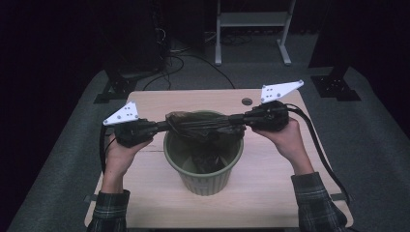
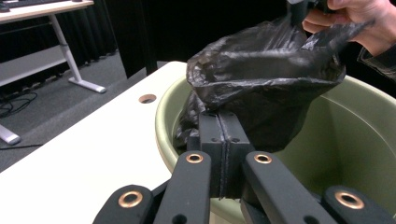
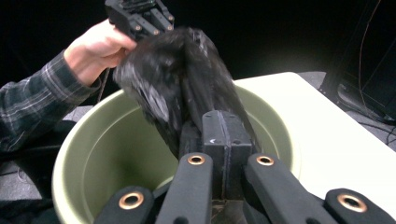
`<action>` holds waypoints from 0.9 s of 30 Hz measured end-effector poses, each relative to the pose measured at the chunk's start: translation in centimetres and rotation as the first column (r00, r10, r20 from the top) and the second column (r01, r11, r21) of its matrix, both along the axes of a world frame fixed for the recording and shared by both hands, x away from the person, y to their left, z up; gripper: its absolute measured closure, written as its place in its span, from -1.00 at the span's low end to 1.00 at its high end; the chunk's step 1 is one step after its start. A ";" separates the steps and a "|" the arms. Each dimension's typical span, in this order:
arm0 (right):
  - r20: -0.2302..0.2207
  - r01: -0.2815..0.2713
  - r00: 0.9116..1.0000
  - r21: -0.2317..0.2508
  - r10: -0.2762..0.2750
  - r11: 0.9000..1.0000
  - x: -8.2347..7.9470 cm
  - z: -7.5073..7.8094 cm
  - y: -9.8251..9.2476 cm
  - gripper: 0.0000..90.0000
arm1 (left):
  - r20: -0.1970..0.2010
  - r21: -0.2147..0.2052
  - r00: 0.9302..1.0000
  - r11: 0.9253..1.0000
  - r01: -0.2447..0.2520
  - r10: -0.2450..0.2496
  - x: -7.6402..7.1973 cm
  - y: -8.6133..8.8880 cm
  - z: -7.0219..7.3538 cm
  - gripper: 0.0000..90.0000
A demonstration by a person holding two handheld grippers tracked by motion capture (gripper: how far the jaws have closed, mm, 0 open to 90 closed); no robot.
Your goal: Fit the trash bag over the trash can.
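- The high view looks forward and down from above the person's side of the table [image 1: 270,193], far enough to take in all four edges and the floor beyond.
- The left gripper view sits close behind its own jaws, facing across the green bin [image 2: 163,116] towards the table's right edge.
- The right gripper view faces the opposite way, equally close.
- All three share the bin [image 3: 93,140] and the black bag [image 1: 205,126].

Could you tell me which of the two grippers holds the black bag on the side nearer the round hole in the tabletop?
The right gripper, pinching the bag nearer the hole; the left gripper is farther away.
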State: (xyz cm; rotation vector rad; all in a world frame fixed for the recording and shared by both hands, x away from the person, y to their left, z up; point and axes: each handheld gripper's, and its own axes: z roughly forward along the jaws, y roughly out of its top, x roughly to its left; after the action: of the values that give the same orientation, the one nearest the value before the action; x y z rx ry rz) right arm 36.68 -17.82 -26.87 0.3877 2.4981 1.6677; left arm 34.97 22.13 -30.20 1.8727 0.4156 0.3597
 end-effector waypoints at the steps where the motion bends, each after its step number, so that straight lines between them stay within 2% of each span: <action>1: 0.003 0.005 1.000 0.000 -0.005 1.000 -0.2 0.0 -0.3 1.00 | 0.001 0.006 1.000 1.000 -0.006 0.006 0.0 0.0 0.0 0.99; 12: 0.014 0.068 0.998 0.009 -0.068 0.998 -1.4 -0.6 -4.4 1.00 | -0.003 -0.004 0.998 0.998 -0.065 0.065 0.2 1.8 -0.1 0.99; 15: 0.004 0.086 0.996 0.008 -0.086 0.996 -1.5 -1.1 -5.6 1.00 | -0.003 -0.013 0.995 0.995 -0.097 0.097 0.2 2.7 -0.2 0.99; 17: -0.004 0.097 0.995 0.008 -0.097 0.995 -1.7 -1.5 -6.3 1.00 | -0.002 -0.010 0.994 0.994 -0.106 0.106 0.2 2.9 -0.2 0.99; 18: -0.010 0.100 0.995 0.009 -0.100 0.995 -1.8 -1.7 -6.6 1.00 | -0.003 -0.003 0.992 0.992 -0.127 0.127 0.2 3.3 -0.2 0.99; 24: -0.028 0.137 0.990 0.011 -0.136 0.991 -2.1 -2.6 -8.5 1.00 | -0.012 -0.001 0.987 0.987 -0.163 0.163 0.3 4.3 -0.4 0.99; 27: -0.033 0.162 0.986 -0.012 -0.162 0.987 -2.1 -3.0 -8.8 1.00 | -0.019 0.008 0.984 0.984 -0.177 0.177 0.4 4.4 -0.6 0.99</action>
State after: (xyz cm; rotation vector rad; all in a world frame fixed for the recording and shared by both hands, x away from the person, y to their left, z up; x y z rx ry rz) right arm 34.60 -26.65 -29.85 0.6056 2.4232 1.5995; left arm 35.39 26.56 -30.77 1.8518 0.5971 0.4631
